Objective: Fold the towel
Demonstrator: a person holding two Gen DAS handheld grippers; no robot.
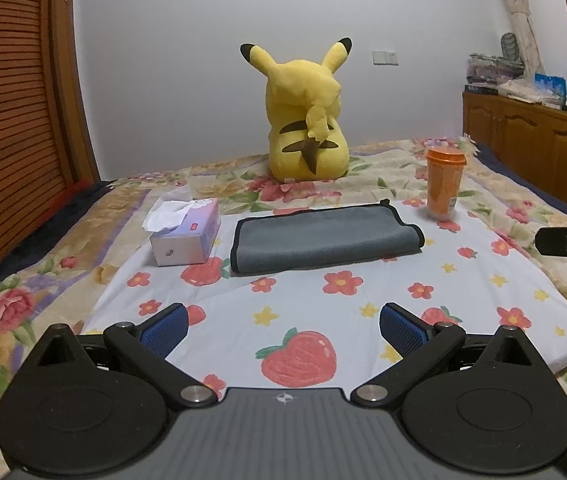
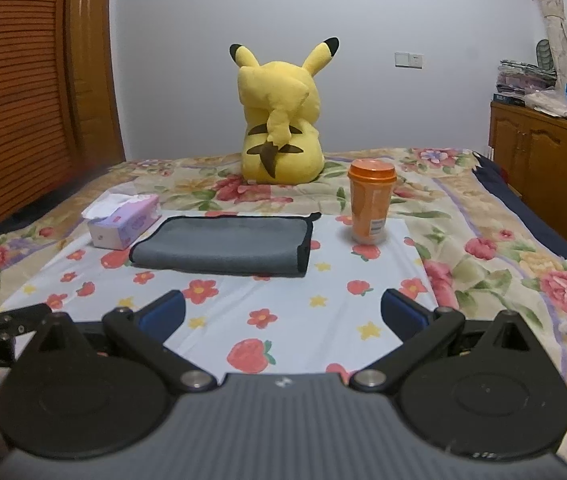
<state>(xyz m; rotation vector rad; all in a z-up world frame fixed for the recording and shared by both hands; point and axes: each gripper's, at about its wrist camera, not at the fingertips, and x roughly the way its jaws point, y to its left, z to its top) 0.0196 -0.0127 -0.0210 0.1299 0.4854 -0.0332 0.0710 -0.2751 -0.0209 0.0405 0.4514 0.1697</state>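
The grey towel (image 1: 325, 240) is seen already doubled over, lying toward the far edge of the strawberry-print cloth (image 1: 323, 320), between the tissue box (image 1: 185, 230) and the orange cup (image 1: 443, 184). Both the left gripper (image 1: 283, 326) and right gripper (image 2: 283, 312) are held wide open and empty — well short of it. A further fold, if wanted, calls for its corners to be pinched.

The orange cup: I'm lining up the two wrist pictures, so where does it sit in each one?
Left wrist: the cup stands right of centre, past the far right corner of the grey towel.
Right wrist: the cup stands just right of centre, right of the towel.
Shared landmark: the yellow plush at the back, left of the cup in both.
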